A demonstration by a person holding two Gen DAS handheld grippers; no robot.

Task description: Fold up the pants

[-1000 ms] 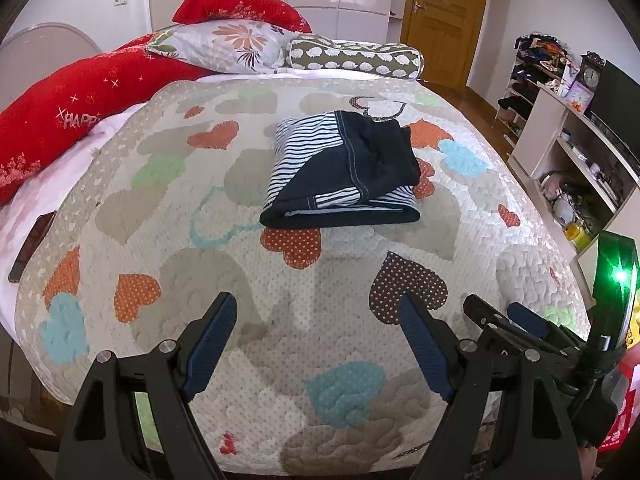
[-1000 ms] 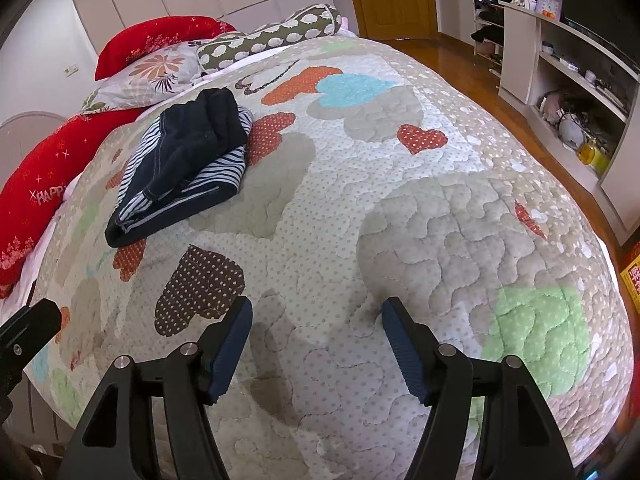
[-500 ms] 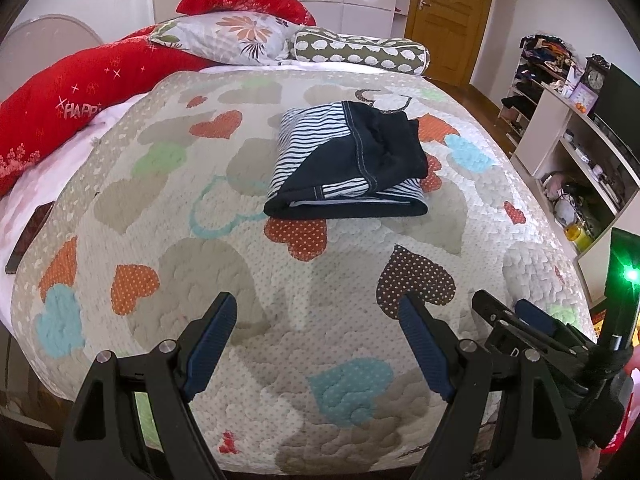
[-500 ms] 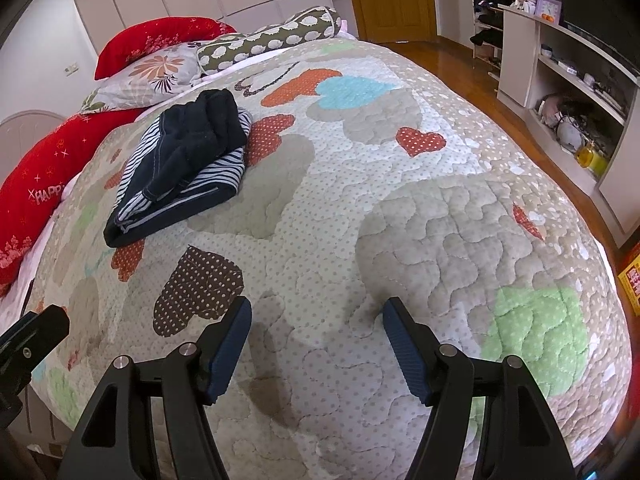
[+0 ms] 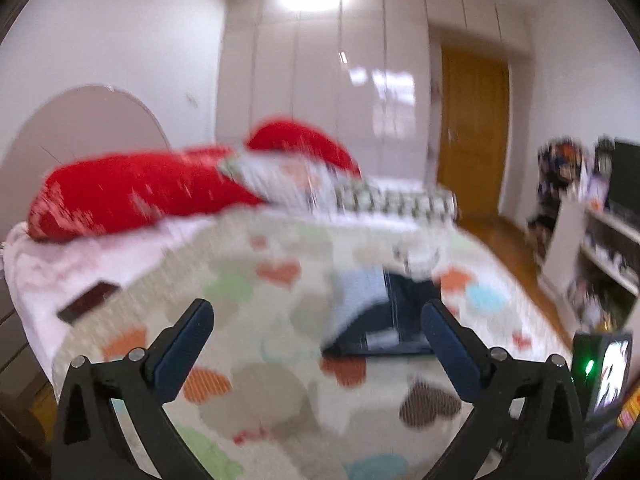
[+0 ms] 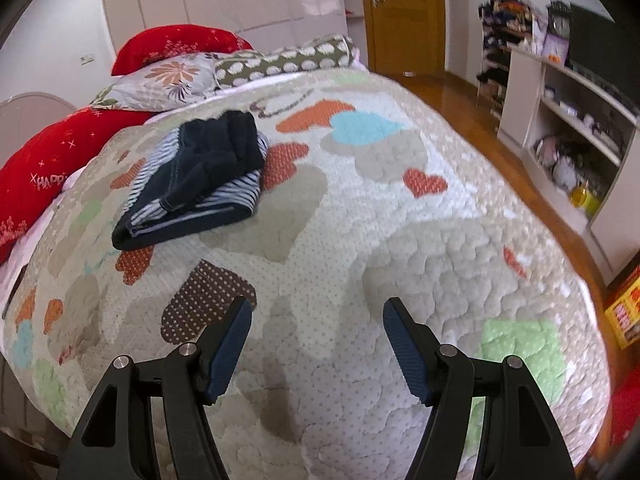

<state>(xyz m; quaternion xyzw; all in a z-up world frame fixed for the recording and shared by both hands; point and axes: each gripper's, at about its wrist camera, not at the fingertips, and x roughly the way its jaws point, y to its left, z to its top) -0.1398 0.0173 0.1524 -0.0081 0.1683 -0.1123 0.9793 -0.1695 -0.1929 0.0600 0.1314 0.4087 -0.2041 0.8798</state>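
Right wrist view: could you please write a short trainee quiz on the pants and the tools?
1. True or false: the folded pants lie on the heart-patterned quilt.
2. Is the right tool open or shut?
3. The pants touch: A) the left tool B) the right tool C) neither.

Key: 1 true; 2 open; 3 C.

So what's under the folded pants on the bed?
The folded pants rest on the heart-patterned quilt, covering part of an orange heart. Anything else beneath them is hidden.
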